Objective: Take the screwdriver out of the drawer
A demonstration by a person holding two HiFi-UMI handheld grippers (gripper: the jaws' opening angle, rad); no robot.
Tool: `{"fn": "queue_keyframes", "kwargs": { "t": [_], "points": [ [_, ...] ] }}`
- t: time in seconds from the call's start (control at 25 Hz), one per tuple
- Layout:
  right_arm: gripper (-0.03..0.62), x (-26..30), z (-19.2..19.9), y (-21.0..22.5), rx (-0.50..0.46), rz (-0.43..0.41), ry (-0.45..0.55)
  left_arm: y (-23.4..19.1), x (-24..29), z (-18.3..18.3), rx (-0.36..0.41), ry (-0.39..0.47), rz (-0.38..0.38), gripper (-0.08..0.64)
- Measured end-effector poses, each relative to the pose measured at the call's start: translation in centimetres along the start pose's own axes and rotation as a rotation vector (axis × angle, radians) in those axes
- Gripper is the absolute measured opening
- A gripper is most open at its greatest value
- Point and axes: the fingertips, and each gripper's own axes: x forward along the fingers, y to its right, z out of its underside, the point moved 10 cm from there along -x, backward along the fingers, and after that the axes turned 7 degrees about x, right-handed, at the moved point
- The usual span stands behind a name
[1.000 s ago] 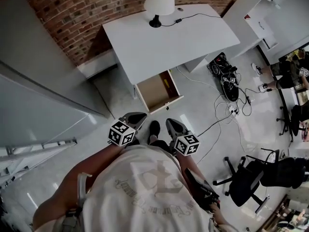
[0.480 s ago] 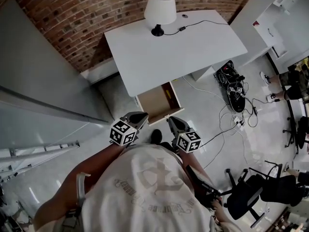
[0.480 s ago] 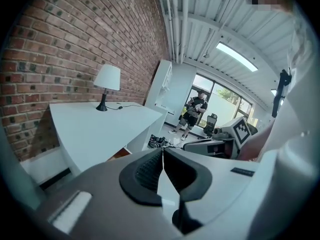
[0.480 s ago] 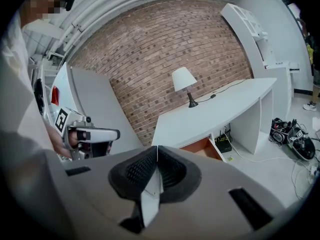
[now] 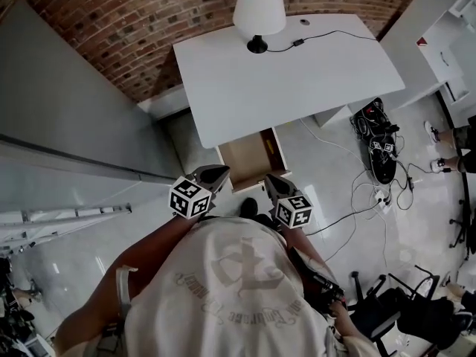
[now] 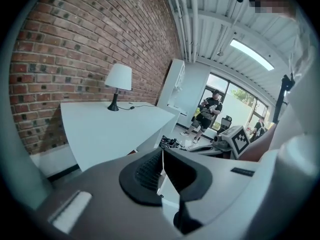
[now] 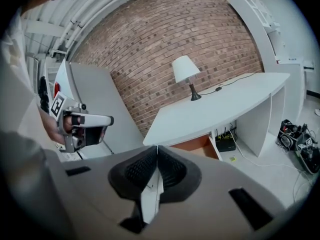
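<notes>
The left gripper [image 5: 214,174] and right gripper [image 5: 271,182], both pressed together and empty, have advanced toward the open drawer [image 5: 244,156] just ahead, so the screwdriver [image 5: 272,143] inside is nearly within reach.

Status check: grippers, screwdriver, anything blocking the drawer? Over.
Left gripper shut, empty; right gripper shut, empty. Drawer open under desk; yellow screwdriver lies along its right side, untouched. Both grippers held short of drawer, path clear.
</notes>
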Motion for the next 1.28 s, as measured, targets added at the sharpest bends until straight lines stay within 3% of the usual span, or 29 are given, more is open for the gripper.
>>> {"fn": "queue_keyframes", "kwargs": {
  "t": [0.24, 0.56, 1.0, 1.28],
  "points": [
    [0.008, 1.9, 0.2, 2.1, -0.021, -0.074, -0.072, 0.2, 0.2, 0.0, -0.047, 0.007, -0.09, 0.012],
    [0.008, 4.2, 0.2, 4.1, -0.05, -0.064, -0.17, 0.2, -0.5, 1.1, -0.106, 0.002, -0.176, 0.012],
    [0.008, 7.9, 1.1, 3.7, -0.133, -0.069, -0.251, -0.3, -2.0, 5.9, -0.199, 0.001, -0.226, 0.012],
    [0.008, 9.2, 2.1, 4.8, -0.168, -0.02, -0.309, -0.3, -0.1, 8.0, -0.224, 0.007, -0.191, 0.012]
  ]
}}
